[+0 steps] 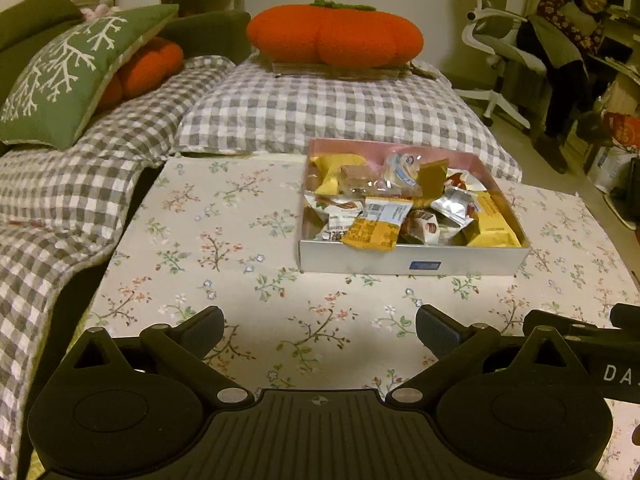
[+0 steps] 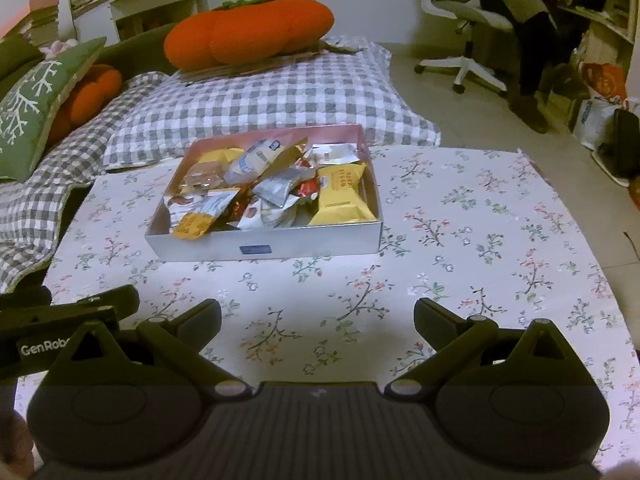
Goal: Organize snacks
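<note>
A shallow white box (image 1: 412, 262) (image 2: 280, 244) with a pink inside stands on the floral tablecloth (image 1: 224, 240) (image 2: 460, 240). It is heaped with several wrapped snacks: a yellow packet (image 1: 376, 226) (image 2: 200, 220) hanging over the near wall, a yellow bag (image 2: 342, 196) at the right, and silver wrappers (image 2: 280, 188). My left gripper (image 1: 320, 332) hovers open over bare cloth, short of the box and to its left. My right gripper (image 2: 318, 322) is open too, short of the box and to its right. Neither holds anything.
A grey checked quilt (image 1: 320, 108) (image 2: 260, 96) lies beyond the table with an orange pumpkin cushion (image 1: 336, 36) (image 2: 248, 36) on it. A green cushion (image 1: 68, 76) leans at the left. A white office chair (image 2: 460, 20) and bags stand on the floor at the right.
</note>
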The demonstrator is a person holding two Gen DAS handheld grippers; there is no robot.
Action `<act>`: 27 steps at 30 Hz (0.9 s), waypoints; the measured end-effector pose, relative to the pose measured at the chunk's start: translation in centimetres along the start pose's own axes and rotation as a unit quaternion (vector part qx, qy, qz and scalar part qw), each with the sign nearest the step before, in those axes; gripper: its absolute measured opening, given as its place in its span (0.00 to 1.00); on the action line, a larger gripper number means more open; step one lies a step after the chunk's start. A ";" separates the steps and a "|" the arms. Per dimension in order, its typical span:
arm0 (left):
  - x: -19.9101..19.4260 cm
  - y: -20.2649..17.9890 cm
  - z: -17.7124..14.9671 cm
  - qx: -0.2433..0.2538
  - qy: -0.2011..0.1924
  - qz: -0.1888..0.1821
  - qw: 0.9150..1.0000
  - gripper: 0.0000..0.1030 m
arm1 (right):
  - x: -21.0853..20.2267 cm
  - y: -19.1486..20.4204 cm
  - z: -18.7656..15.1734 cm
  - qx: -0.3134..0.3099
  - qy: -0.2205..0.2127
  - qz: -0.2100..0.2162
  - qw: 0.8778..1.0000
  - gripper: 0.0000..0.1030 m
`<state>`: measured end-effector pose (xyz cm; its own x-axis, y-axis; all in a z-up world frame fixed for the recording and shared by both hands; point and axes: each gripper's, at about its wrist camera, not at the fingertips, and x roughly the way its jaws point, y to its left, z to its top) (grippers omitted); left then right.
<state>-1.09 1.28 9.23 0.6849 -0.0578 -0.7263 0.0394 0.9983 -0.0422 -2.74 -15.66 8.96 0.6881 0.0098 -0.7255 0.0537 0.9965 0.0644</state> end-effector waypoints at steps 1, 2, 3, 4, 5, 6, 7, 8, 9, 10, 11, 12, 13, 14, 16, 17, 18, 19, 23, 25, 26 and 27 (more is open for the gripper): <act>-0.1 -0.1 0.0 0.002 -0.001 0.002 1.000 1.00 | 0.0 0.0 0.0 -0.001 -0.001 -0.005 1.000 0.99; -0.1 -0.2 0.0 0.004 -0.002 0.003 1.000 1.00 | 0.0 0.0 0.0 -0.003 -0.003 -0.009 1.000 0.99; -0.1 -0.2 0.0 0.006 -0.003 0.005 1.000 1.00 | 0.0 0.1 0.0 -0.005 -0.004 -0.013 1.000 0.99; -0.1 -0.3 0.0 0.007 -0.003 0.006 1.000 1.00 | 0.0 0.1 -0.1 -0.007 -0.004 -0.016 1.000 0.99; -0.1 -0.3 0.0 0.007 -0.003 0.005 1.000 1.00 | 0.0 0.1 -0.1 -0.008 -0.005 -0.018 1.000 0.99; -0.1 -0.3 0.0 0.006 -0.003 0.005 1.000 1.00 | 0.0 0.1 -0.1 -0.008 -0.005 -0.018 1.000 0.99; -0.1 -0.3 0.1 0.004 -0.003 0.004 1.000 1.00 | 0.0 0.1 -0.1 -0.009 -0.006 -0.019 1.000 0.99; -0.1 -0.3 0.1 0.003 -0.003 0.003 1.000 1.00 | -0.1 0.1 -0.1 -0.009 -0.008 -0.018 1.000 0.99; -0.1 -0.3 0.1 0.003 -0.005 0.004 1.000 1.00 | -0.1 0.1 0.0 -0.009 -0.008 -0.018 1.000 0.99; -0.1 -0.3 0.1 0.004 -0.006 0.005 1.000 1.00 | -0.1 0.1 0.0 -0.009 -0.008 -0.017 1.000 0.99; -0.2 -0.4 0.0 0.007 -0.008 0.006 1.000 1.00 | -0.1 0.1 0.0 -0.009 -0.008 -0.018 1.000 0.99; -0.2 -0.4 0.0 0.008 -0.010 0.007 1.000 1.00 | -0.1 0.0 0.0 -0.009 -0.008 -0.018 1.000 0.99; -0.3 -0.5 0.0 0.008 -0.012 0.007 1.000 1.00 | -0.1 0.1 0.0 -0.009 -0.007 -0.017 1.000 0.99; -0.3 -0.4 0.0 0.008 -0.012 0.007 1.000 1.00 | -0.1 0.0 0.0 -0.008 -0.007 -0.017 1.000 0.99; -0.3 -0.4 0.0 0.006 -0.013 0.006 1.000 1.00 | -0.1 0.0 0.0 -0.009 -0.008 -0.017 1.000 0.99; -0.3 -0.4 0.0 0.006 -0.013 0.007 1.000 1.00 | -0.1 0.0 0.0 -0.009 -0.008 -0.017 1.000 0.99; -0.3 -0.4 0.0 0.007 -0.013 0.007 1.000 1.00 | -0.1 0.1 0.0 -0.009 -0.008 -0.017 1.000 0.99; -0.3 -0.4 0.0 0.008 -0.012 0.007 1.000 1.00 | -0.1 0.1 0.0 -0.010 -0.008 -0.017 1.000 0.99; -0.3 -0.4 0.0 0.006 -0.012 0.007 1.000 1.00 | -0.1 0.2 0.0 -0.011 -0.008 -0.019 1.000 0.99; -0.3 -0.3 0.0 0.006 -0.011 0.008 1.000 1.00 | -0.1 0.2 0.0 -0.011 -0.007 -0.019 1.000 0.99; -0.3 -0.3 0.0 0.006 -0.010 0.008 1.000 1.00 | -0.1 0.2 0.0 -0.011 -0.007 -0.020 1.000 0.99; -0.2 -0.3 -0.1 0.007 -0.010 0.009 1.000 1.00 | 0.0 0.2 0.0 -0.011 -0.007 -0.020 1.000 0.99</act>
<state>-1.31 0.96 9.39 0.6996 -0.0402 -0.7134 0.0369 0.9991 -0.0202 -2.79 -15.46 8.99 0.6955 -0.0314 -0.7178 0.0652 0.9977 0.0195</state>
